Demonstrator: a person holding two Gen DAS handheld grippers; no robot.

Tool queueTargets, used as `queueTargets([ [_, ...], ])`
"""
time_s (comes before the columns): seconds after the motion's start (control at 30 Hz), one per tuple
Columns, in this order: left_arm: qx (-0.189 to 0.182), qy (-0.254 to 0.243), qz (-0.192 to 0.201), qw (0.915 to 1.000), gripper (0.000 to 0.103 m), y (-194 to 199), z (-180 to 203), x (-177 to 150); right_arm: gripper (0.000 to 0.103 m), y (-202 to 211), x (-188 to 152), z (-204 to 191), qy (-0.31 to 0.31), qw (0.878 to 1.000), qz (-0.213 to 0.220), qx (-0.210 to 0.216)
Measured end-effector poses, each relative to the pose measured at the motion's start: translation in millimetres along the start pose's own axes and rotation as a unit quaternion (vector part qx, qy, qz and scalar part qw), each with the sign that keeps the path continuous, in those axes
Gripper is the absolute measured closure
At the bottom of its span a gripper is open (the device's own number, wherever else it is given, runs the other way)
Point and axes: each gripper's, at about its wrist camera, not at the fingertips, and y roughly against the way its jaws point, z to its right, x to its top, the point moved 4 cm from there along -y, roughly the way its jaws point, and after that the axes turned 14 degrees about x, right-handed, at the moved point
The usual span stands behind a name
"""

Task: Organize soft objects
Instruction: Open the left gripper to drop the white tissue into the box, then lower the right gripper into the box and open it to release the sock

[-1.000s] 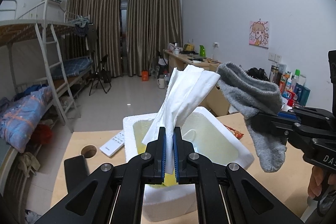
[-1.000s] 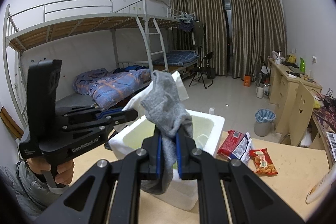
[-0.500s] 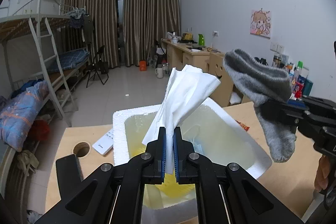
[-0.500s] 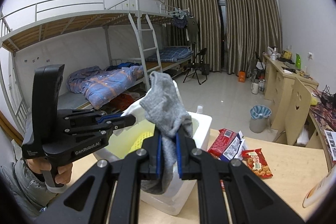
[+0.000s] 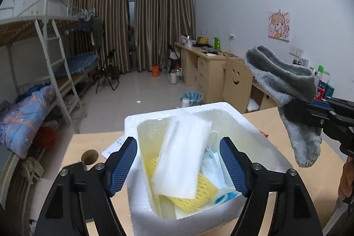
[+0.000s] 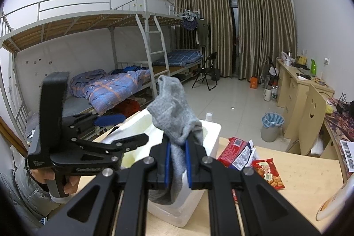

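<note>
Two grippers, left gripper (image 5: 178, 164) jaws wide above white tissue (image 5: 181, 154) in foam box (image 5: 223, 107), right gripper (image 6: 177, 162) jaws clamping grey sock (image 6: 174, 116)

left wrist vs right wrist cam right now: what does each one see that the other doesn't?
Only the left wrist view looks into the foam box: white tissue pack, yellow foam net and face masks lie inside, below the open left gripper.

Only the right wrist view shows the snack packs on the table.

Both show the grey sock, clamped in the right gripper, and the box.
</note>
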Motion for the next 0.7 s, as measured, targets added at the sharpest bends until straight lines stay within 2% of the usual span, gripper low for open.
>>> queueTargets([
  [0.07,0.000,0.001,-0.001,1.0000,0.021,1.1,-1.7,0.0,0.088,-1.1,0.0,0.5,-0.001,1.000,-0.001,0.001],
  [0.1,-0.004,0.006,0.000,1.0000,0.015,2.6,-3.7,-0.4,0.088,-2.0,0.0,0.5,-0.001,1.000,-0.002,0.001],
  [0.2,-0.001,0.013,0.007,0.9999,0.006,6.5,-9.2,0.2,0.088,-5.2,0.2,0.5,-0.002,1.000,-0.005,0.002],
  [0.3,0.014,0.015,0.032,0.9993,0.003,15.1,-14.1,1.6,0.088,-8.0,1.3,0.8,-0.002,1.000,-0.007,0.003],
  [0.47,0.015,0.028,0.045,0.9985,0.003,25.6,-23.7,1.0,0.088,-13.4,3.5,-0.2,0.000,1.000,-0.010,0.006],
  [0.57,0.035,0.025,0.056,0.9975,0.001,30.7,-26.8,1.9,0.088,-18.4,3.8,-1.5,0.001,1.000,-0.012,0.009],
  [0.7,0.042,0.034,0.063,0.9965,0.000,35.0,-38.1,2.2,0.088,-28.3,5.0,-1.3,0.001,1.000,-0.017,0.013],
])
